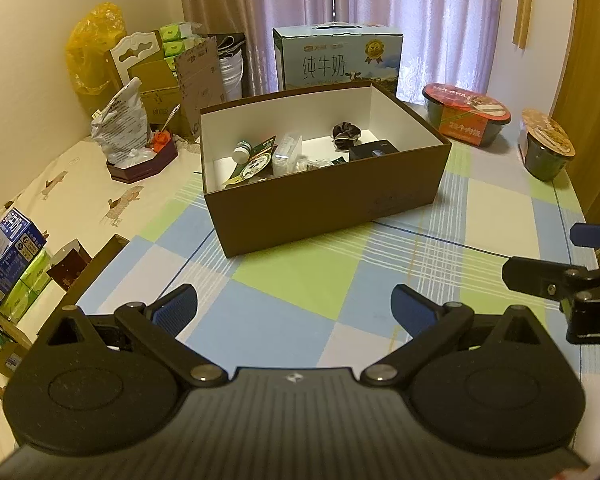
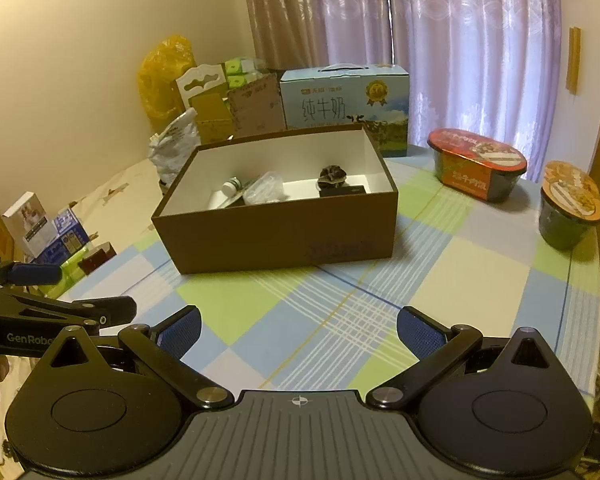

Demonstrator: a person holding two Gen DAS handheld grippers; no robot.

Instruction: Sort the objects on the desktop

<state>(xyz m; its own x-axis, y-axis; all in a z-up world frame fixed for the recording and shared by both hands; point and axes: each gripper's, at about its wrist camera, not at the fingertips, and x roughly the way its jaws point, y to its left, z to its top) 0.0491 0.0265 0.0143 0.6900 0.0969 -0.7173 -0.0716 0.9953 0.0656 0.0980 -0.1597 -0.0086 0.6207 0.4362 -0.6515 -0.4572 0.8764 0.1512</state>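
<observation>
1. The left gripper (image 1: 295, 310) has its blue fingers spread wide with nothing between them. It hangs over the checked tablecloth (image 1: 300, 280).
2. The right gripper (image 2: 299, 330) is spread wide too, and holds nothing. In the left view, only part of it shows at 3 o'clock, cut off by the edge.
3. The brown box (image 1: 324, 204) sits on the cloth at 12 o'clock from both grippers, well apart from them.
4. Inside lie a small white bottle (image 1: 242, 151), a clear plastic bag (image 1: 286, 152), a dark hair tie (image 1: 346, 133) and a black case (image 1: 374, 150). The front wall hides their lower parts. Some small bits there are too blurry to name.
5. Behind the box stands a milk carton (image 1: 338, 58), its bottom hidden.
6. At 2 o'clock sit a red noodle bowl (image 2: 476, 170) and a dark noodle cup (image 2: 568, 208).
</observation>
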